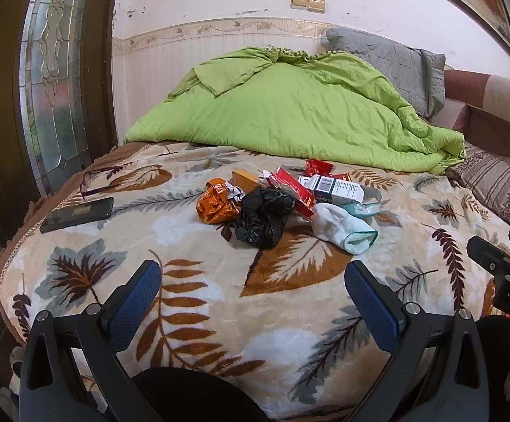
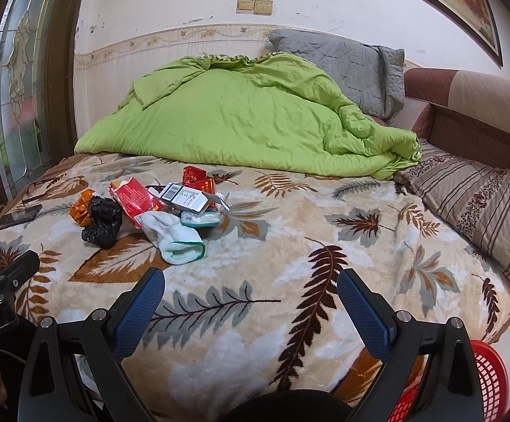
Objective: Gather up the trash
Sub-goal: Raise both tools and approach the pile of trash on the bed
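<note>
Both claws are hanging released above the near edge of the bed, each with its blue pads spread wide and nothing between them. The left gripper [image 1: 253,295] is pointing straight at the trash pile [image 1: 283,204], which is lying ahead of it on the leaf-patterned blanket [image 1: 191,316], well apart from the pads. The right gripper [image 2: 249,302] is sitting beside the left one; from it, the same pile is lying ahead and to the left.

Ahead of the left claw, the nearest items are:
1. A crumpled black plastic bag [image 1: 262,219], directly ahead.
2. An orange foil wrapper [image 1: 216,205], touching the bag on its left.
3. A white sock [image 1: 342,227], just right of the bag.
4. Behind these, a red packet [image 1: 291,190] and a white carton with a barcode [image 1: 332,188], overlapping each other.

A dark phone [image 1: 77,213] is lying far left of the left claw, near the bed edge. A red mesh basket [image 2: 487,379] is showing below and to the right of the right claw, probably the receptacle.

Hazards, as judged from here:
- The sock is touching the trash; a wide closing stroke is liable to gather it along with the wrappers.
- The items are overlapping, so lifting one is likely to drag or scatter its neighbours.
- The thin bag and foil are sitting on plush pile; the pads may pinch blanket instead of trash.
- The two claws are working close together, so a reach toward the pile from both is risking collision.
</note>
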Available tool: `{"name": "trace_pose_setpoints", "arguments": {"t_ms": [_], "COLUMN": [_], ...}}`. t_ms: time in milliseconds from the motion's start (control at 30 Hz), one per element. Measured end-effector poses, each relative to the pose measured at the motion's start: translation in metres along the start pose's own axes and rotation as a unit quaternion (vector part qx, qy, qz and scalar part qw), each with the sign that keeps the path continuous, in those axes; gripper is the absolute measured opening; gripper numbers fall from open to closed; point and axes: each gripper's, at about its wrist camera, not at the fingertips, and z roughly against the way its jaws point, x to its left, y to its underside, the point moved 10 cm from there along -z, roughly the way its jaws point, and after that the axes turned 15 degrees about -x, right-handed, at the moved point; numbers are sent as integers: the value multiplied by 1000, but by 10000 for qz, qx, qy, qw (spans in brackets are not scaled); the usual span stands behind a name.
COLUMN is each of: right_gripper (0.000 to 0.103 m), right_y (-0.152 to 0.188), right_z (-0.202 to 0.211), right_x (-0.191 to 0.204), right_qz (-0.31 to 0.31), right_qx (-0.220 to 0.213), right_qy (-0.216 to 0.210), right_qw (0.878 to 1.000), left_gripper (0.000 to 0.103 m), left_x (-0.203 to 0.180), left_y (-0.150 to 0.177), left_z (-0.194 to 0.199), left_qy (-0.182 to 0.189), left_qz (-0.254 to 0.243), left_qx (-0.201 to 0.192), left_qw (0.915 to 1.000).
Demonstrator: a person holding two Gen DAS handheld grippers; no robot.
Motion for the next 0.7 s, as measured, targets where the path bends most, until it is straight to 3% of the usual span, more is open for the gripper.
{"name": "trace_pose_setpoints", "arguments": {"t_ms": [700], "right_gripper": [100], "right_y": [6], "right_z": [-7], "right_x": [0], "right_qz": [46], "right_qx": [212], "right_qy": [24], "right_qw": [9998], "left_gripper": [103], "left_x": [4], "left_y": [3], "left_z": [-9], "left_qy": [84], "left_qz": [173], "left_qx": [294], "left_qw": [9994]}}
